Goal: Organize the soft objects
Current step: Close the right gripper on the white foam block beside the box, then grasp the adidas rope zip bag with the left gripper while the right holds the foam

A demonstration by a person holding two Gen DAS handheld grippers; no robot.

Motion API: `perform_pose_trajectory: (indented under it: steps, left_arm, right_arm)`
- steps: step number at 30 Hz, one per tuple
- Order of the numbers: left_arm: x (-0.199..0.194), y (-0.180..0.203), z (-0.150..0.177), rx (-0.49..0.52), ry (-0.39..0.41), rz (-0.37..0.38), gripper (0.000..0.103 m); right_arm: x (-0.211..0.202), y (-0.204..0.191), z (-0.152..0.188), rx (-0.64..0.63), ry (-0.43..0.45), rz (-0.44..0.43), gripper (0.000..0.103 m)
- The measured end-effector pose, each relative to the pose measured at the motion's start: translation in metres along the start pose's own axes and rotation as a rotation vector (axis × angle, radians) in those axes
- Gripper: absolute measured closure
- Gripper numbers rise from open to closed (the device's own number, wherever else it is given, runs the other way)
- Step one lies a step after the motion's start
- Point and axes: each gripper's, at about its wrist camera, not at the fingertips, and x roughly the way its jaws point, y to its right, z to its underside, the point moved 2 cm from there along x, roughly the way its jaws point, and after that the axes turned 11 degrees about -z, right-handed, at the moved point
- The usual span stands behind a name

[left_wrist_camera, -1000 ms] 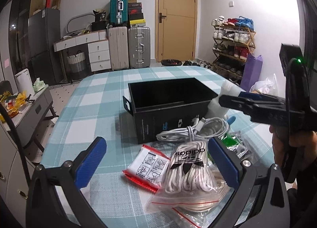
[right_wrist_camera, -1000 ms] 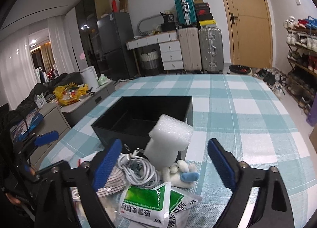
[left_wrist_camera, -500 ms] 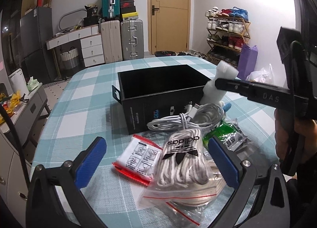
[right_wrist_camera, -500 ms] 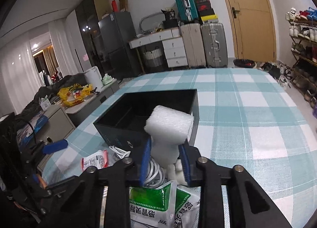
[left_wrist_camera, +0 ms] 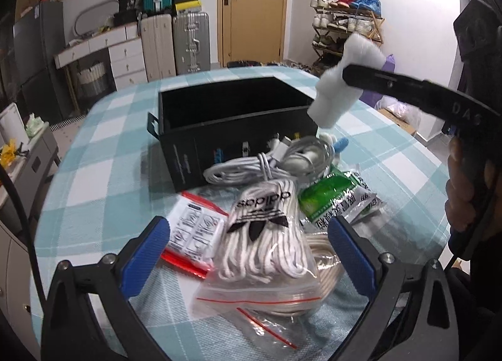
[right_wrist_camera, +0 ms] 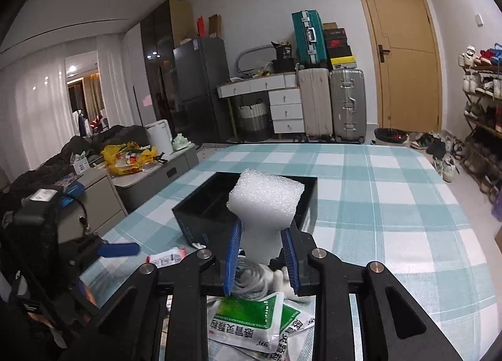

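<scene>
The white foam piece (right_wrist_camera: 263, 213) is now off the checked tabletop (right_wrist_camera: 392, 204), lifted beside the black box (left_wrist_camera: 232, 110); a second ago it stood among the clutter. We have our right hand-held gripper (right_wrist_camera: 261, 262) clenched on it, so boxing comes next. Our left hand-held gripper (left_wrist_camera: 248, 257), jaws closing slightly but empty, hovers over the bagged laces (left_wrist_camera: 266, 235).

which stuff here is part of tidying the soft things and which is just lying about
Part of the job:
- white foam block, pinched in the right hand-held gripper
- open black box
- bagged white adidas laces
- coiled white cable
- green sachets

Lying about:
- silver suitcases
- shoe rack
- grey fridge
</scene>
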Motion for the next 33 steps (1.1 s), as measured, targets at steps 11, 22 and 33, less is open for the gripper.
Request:
perform_pose_trajectory:
  steps: [11, 22, 33]
  left_arm:
    - [0.012, 0.005, 0.009, -0.019, -0.053, 0.049, 0.018]
    - [0.012, 0.013, 0.011, -0.006, -0.058, 0.067, 0.048]
    - [0.000, 0.011, 0.006, -0.008, -0.014, 0.062, 0.069]
  right_arm:
    - [0.000, -0.004, 0.001, 0.002, 0.000, -0.019, 0.077]
    - [0.004, -0.007, 0.001, 0.002, 0.001, -0.027, 0.077]
    - [0.003, -0.006, 0.000, 0.002, 0.002, -0.027, 0.077]
